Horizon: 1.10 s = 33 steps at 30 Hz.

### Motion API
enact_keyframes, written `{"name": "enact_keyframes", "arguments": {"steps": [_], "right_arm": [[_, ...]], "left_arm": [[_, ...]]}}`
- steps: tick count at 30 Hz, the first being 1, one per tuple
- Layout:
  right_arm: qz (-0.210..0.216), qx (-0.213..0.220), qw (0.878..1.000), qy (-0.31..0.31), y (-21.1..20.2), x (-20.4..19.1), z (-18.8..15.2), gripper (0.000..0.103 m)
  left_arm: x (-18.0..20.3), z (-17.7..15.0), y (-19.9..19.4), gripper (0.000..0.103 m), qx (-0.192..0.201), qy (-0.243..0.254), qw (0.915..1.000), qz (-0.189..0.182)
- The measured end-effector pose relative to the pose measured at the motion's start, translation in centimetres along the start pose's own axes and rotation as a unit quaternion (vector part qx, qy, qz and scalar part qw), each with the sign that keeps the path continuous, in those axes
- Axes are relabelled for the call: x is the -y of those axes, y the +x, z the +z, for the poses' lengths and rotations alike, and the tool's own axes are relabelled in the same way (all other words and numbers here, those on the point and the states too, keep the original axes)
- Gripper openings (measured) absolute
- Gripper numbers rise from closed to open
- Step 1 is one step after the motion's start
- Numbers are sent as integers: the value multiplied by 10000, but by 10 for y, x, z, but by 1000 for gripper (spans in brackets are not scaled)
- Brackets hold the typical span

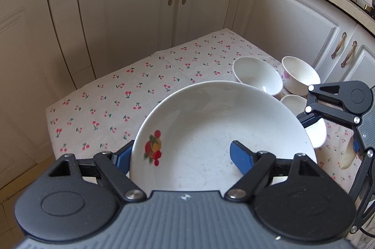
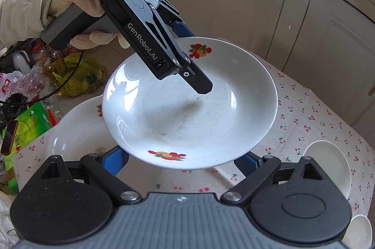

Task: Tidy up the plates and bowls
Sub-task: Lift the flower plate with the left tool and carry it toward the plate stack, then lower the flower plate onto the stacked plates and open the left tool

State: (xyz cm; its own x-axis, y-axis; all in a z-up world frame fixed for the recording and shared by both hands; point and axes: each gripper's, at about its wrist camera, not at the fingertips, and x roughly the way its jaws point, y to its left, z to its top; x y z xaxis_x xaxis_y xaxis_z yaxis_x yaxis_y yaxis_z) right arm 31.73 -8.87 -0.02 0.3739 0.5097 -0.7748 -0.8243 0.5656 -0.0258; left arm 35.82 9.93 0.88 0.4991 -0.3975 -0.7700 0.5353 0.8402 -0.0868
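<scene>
The left tongs (image 2: 187,56) clamp the far rim of a glossy white fruit-printed plate (image 2: 187,108) raised above the cherry-print tabletop (image 2: 311,122). The right tongs (image 2: 187,162) stand apart beneath its near rim; contact there cannot be told. The left tool reads "GenRobot.AI" and "DAS Data Acquisition System".

Daylight is flooding both views evenly, glinting off the plate (image 2: 187,108) where a soft shadow is falling; fisheye distortion is bending the cabinets (image 1: 140,2), and corners are darkening.
</scene>
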Motion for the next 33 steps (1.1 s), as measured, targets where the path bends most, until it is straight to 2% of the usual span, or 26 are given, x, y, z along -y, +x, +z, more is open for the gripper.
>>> {"name": "enact_keyframes", "arguments": {"steps": [4, 13, 25, 33], "right_arm": [[122, 29, 9999, 36, -9, -27, -10, 98], [223, -65, 9997, 52, -17, -62, -27, 98], [271, -257, 9992, 112, -13, -90, -48, 98], [223, -400, 9988, 151, -10, -99, -59, 98]], "left_arm": [[9, -17, -16, 83, 23, -51, 10000, 36], [29, -57, -36, 84, 10, -174, 9998, 2], [39, -92, -33, 84, -5, -332, 9994, -117], [42, -106, -20, 84, -158, -416, 9988, -217]]}}
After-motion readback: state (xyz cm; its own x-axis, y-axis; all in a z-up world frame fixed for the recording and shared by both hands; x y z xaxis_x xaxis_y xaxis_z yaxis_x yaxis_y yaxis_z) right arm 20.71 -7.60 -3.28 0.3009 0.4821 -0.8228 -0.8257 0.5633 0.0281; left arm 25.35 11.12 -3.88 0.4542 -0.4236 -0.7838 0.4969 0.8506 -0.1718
